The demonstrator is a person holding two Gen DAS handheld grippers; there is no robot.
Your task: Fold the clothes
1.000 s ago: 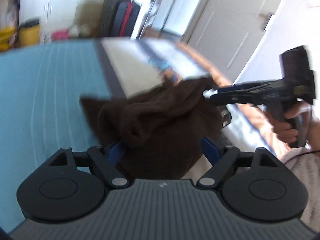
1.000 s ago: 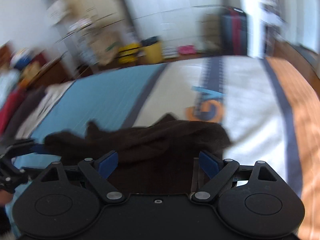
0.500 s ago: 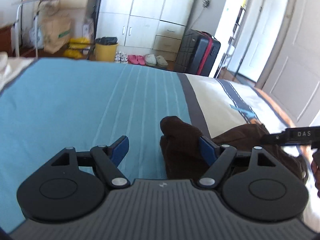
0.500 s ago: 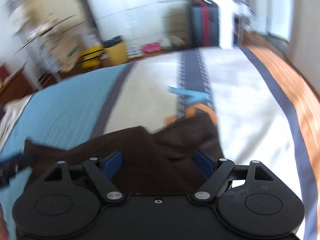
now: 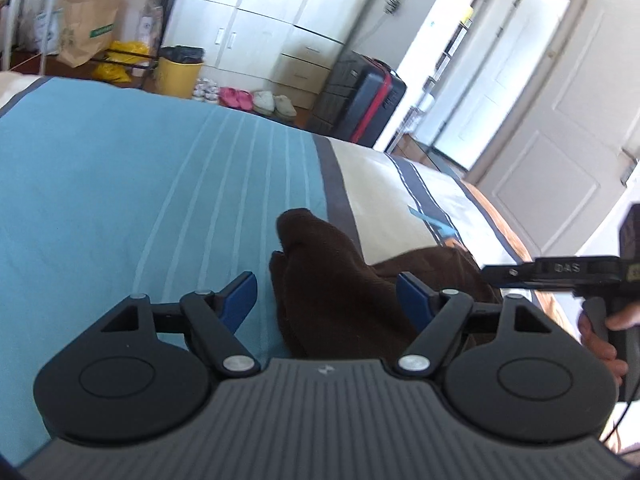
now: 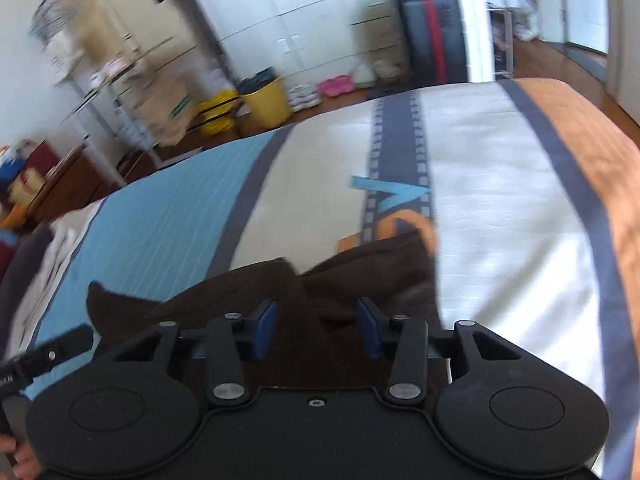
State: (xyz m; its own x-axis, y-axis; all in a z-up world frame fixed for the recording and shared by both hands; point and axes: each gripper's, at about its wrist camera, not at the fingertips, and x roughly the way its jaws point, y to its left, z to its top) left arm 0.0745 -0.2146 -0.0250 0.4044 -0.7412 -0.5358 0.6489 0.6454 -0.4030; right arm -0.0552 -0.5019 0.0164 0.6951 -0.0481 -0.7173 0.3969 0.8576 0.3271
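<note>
Your left gripper (image 5: 326,294) stands wide open above the bed (image 5: 120,208), and its blue pads (image 5: 240,296) touch nothing, although a bunched part of the brown garment (image 5: 332,292) rises between them. The garment lies crumpled on the bedspread, across the dark stripe (image 5: 336,184) where the blue field meets the cream field, and it seems close to the near edge of the bed. Your right gripper (image 6: 316,326) is half open, with its pads (image 6: 264,326) on both sides of a fold of the same brown cloth (image 6: 360,272); I cannot tell if they touch it. In the left wrist view you see your right gripper (image 5: 552,270) from the side, held by your hand (image 5: 600,340), over the right end of the garment. A black suitcase (image 5: 360,100) and a yellow bin (image 5: 178,76) stand on the floor beyond the far edge of the bed.
</note>
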